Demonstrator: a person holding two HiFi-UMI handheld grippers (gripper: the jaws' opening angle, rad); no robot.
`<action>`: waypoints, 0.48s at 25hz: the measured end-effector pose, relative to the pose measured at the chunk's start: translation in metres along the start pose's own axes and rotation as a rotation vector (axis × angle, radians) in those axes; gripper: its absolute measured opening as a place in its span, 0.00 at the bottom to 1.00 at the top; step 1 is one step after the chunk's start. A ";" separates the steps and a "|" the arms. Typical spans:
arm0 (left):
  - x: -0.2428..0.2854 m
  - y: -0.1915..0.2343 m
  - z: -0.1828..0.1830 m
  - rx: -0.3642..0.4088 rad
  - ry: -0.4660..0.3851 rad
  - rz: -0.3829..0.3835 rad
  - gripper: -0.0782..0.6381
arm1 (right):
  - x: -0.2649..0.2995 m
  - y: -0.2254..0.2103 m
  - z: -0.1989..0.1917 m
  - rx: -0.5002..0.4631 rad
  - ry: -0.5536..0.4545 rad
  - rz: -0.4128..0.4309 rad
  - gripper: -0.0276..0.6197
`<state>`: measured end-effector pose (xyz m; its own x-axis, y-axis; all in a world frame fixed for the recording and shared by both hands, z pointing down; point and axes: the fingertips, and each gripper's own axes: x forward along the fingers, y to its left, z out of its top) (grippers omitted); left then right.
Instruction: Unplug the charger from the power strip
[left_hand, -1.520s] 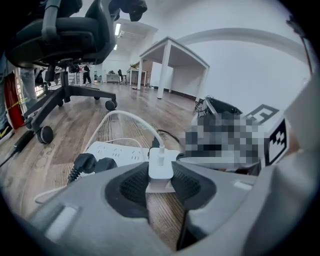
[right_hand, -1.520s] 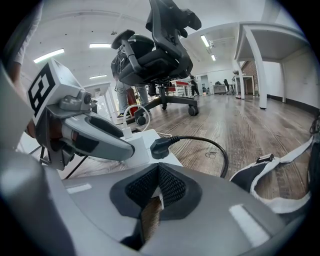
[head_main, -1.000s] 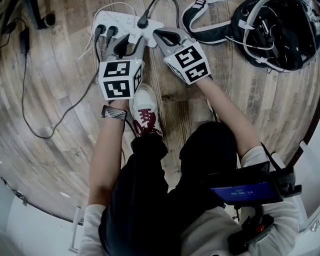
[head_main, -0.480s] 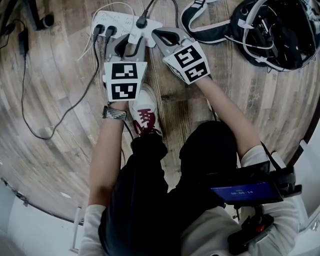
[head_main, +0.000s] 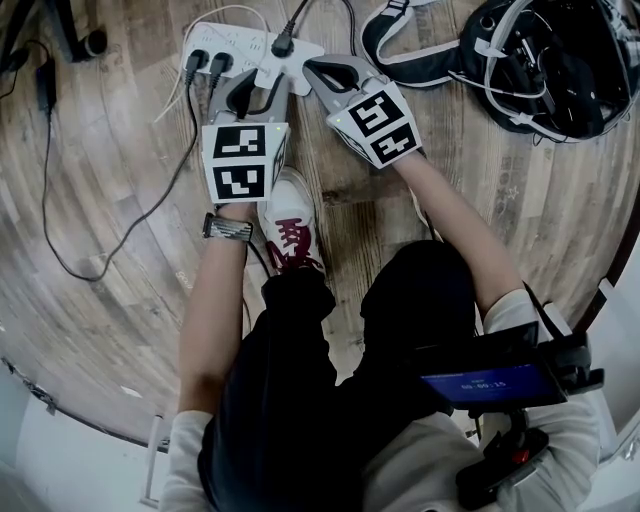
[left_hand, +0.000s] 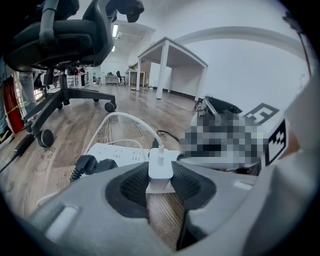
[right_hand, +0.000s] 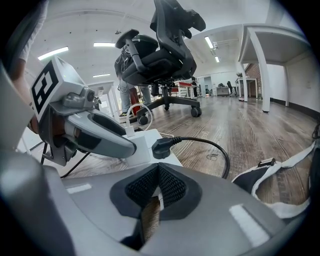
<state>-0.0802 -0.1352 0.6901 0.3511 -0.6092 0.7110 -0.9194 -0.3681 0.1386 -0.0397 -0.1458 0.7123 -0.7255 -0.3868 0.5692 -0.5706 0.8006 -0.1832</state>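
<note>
A white power strip (head_main: 240, 42) lies on the wood floor at the top of the head view. The white charger (head_main: 268, 76) stands at its near edge, with a white cable (left_hand: 131, 120) rising from its top. My left gripper (head_main: 258, 88) has its jaws on either side of the charger (left_hand: 160, 171), and both black pads touch its sides. My right gripper (head_main: 314, 70) is shut, with its tips by the strip's right end (right_hand: 145, 142). From the right gripper view (right_hand: 158, 175) the left gripper (right_hand: 95, 132) covers most of the charger.
One black plug (head_main: 285, 45) sits in the strip's right end and two more (head_main: 205, 62) in its left end, their cords trailing left. A black bag with white straps (head_main: 540, 60) lies at top right. An office chair (left_hand: 60, 40) stands behind. My shoe (head_main: 288, 220) is under the grippers.
The left gripper's marker cube rocked slightly about its own axis and settled, jaws still at the charger. The right gripper has not moved.
</note>
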 end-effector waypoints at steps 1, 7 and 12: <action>0.000 0.000 0.000 -0.021 -0.004 -0.007 0.31 | 0.000 0.000 0.000 -0.002 -0.001 -0.002 0.04; -0.001 0.002 0.001 -0.104 -0.018 -0.038 0.31 | -0.001 0.000 0.000 -0.003 -0.011 -0.001 0.04; 0.000 0.001 0.001 0.010 -0.004 -0.007 0.30 | 0.000 0.000 0.000 0.002 -0.008 0.004 0.04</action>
<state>-0.0810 -0.1359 0.6896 0.3581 -0.6099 0.7070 -0.9152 -0.3790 0.1366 -0.0397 -0.1464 0.7121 -0.7311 -0.3872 0.5618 -0.5681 0.8014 -0.1870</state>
